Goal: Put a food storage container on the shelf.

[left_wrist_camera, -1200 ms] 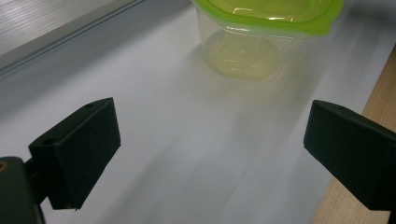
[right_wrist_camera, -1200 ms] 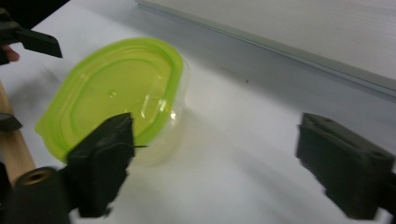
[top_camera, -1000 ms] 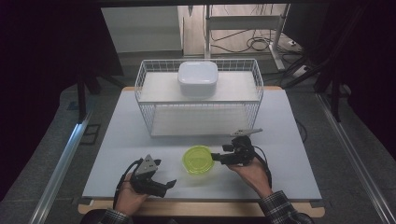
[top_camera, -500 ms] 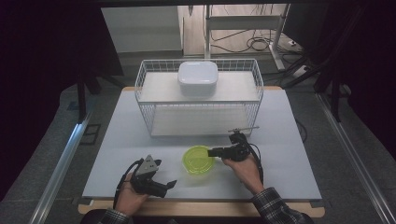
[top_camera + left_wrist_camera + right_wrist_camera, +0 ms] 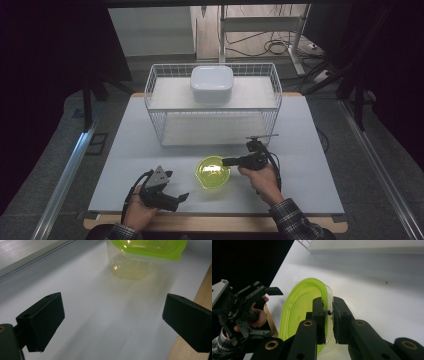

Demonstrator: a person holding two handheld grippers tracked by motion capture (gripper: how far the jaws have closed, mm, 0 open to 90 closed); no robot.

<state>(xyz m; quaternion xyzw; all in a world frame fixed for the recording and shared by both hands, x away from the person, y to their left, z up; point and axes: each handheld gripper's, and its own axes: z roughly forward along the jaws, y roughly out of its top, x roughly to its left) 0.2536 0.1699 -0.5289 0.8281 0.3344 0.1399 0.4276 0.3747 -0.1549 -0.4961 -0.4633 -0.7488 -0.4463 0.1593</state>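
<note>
Dark surroundings frame the white tabletop (image 5: 310, 150). Beyond the green bowl (image 5: 212, 171) stands the wire basket (image 5: 215, 107) with a white lidded box (image 5: 211, 83) on top. Your right claw (image 5: 226, 161), reaching level from the bowl's right, has just been closing and now pinches the near rim; keep the wall seated deep between the pads and lift without tilting. Your left claw (image 5: 184, 196) rests spread, left of the bowl.

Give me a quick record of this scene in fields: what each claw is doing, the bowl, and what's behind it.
right claw: jaws have just been closing, now pinching the bowl's wall at the rim
left claw: open, nothing between the jaws, aimed at the bowl
green bowl: translucent, upright on the table
wire basket: behind the bowl
white container: on the basket's upper shelf
</note>
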